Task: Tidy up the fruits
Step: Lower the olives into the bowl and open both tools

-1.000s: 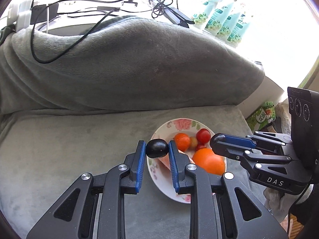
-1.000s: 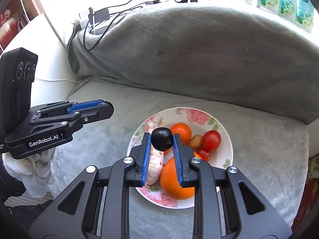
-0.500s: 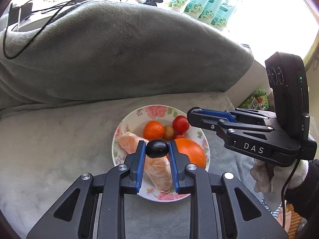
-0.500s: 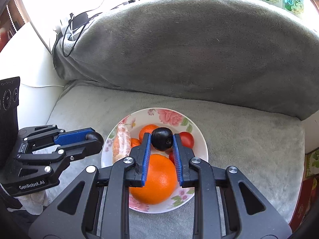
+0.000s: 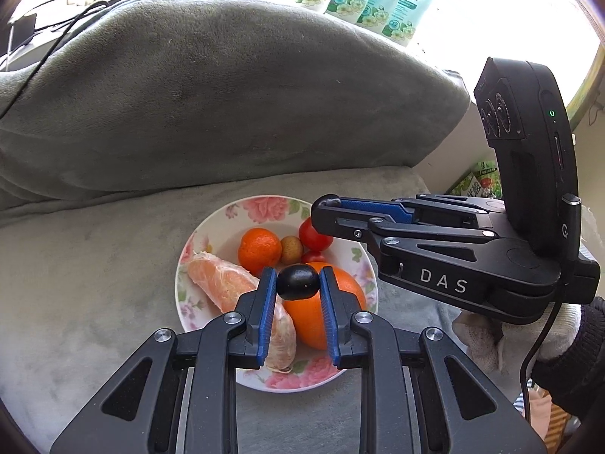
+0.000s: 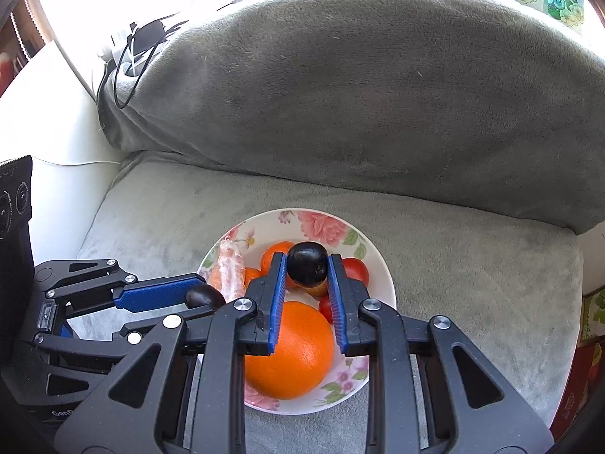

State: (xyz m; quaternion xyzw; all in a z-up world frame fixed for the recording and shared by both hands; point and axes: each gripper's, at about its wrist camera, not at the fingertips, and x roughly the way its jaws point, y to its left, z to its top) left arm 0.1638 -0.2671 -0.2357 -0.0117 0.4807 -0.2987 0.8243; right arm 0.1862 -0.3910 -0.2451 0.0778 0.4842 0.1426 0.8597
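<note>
If either claw lets go too high, its round dark fruit could bounce off the big orange (image 6: 289, 348) and roll out of the flowered bowl (image 5: 264, 208) onto the soft grey sofa seat (image 5: 94, 265). The left claw (image 5: 297, 283) is squeezed tight on a small dark grape (image 5: 297, 283), right between its blue pads above the bowl. The right claw (image 6: 307, 268) pinches another dark fruit (image 6: 307, 268) over the bowl's middle.

Daylight flooded from behind the grey cushion (image 5: 227, 94), blowing out the top (pure white glare); foreground stayed sharp, fisheye edges curved and vignetted dark.
</note>
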